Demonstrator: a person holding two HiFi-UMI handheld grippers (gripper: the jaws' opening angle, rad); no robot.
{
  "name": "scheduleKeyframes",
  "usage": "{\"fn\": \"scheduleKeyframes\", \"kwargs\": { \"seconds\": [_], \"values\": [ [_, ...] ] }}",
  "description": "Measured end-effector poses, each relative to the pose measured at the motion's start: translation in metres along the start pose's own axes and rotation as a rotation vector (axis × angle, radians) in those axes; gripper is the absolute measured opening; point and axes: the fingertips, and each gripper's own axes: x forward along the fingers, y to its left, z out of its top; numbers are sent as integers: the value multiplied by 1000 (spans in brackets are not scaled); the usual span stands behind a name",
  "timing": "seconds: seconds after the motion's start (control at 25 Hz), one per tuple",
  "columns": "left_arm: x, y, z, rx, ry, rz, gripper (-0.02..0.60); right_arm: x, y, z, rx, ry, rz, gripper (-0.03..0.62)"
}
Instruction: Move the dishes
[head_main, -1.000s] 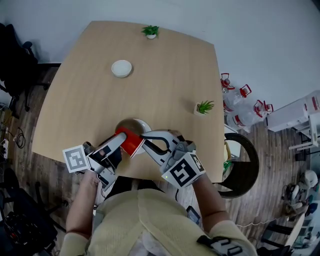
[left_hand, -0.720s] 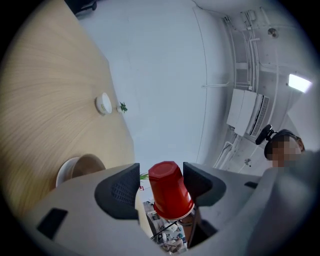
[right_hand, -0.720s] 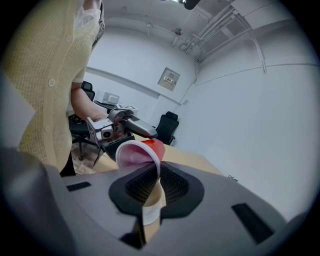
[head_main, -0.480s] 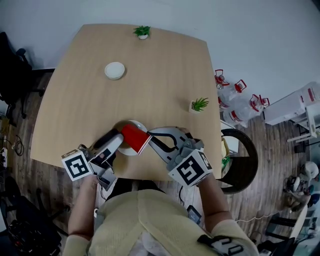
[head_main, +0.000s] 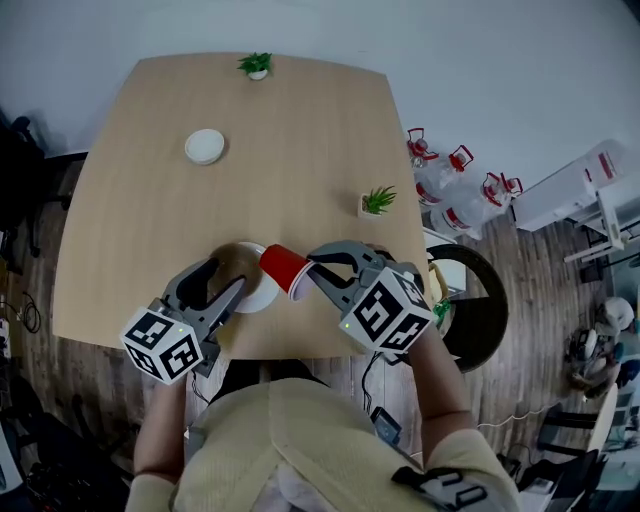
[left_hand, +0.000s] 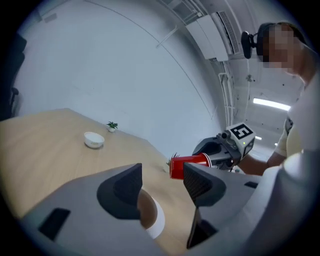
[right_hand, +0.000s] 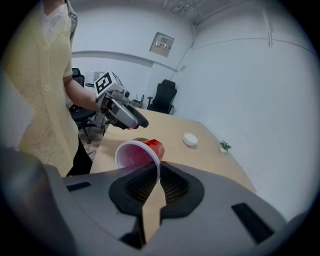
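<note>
Now right tongs pinch the red cup; left tongs gape empty.

- We see a red cup; its inside is pale pink and its rim white.
- The counter is light tan wood with a faint grain.
- The far bowl is plain white.
- The near bowl is white outside and brown within.
- The far plant and the near plant are green, each in a white pot.
- The left gripper and right gripper are grey, and their fingers darken to near black.
- Each marker cube is white with black square patterns.
- The person's cardigan is pale yellow knit.
- The floor shows dark brown planks.
- The jugs are clear with red handles.
</note>
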Motion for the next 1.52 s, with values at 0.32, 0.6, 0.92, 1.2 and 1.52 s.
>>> {"fn": "scheduleKeyframes", "kwargs": {
  "seconds": [0.32, 0.6, 0.92, 1.2, 1.52],
  "values": [
    [12, -14, -20, 235, 112, 12, 258, 0, 0, -39, 55, 160, 91, 34],
    [18, -21, -30, 341, 166, 11, 239, 6, 7, -76, 97, 358, 243, 34],
    [19, -28, -42, 350, 209, -21, 234, 10, 11, -111, 132, 595, 390, 34],
    [21, -28, -45, 327, 226, -35, 235, 13, 8, -141, 136, 760, 487, 34],
    [22, -24, -52, 316, 256, -28, 234, 10, 0, -177, 156, 934, 555, 34]
  ]
}}
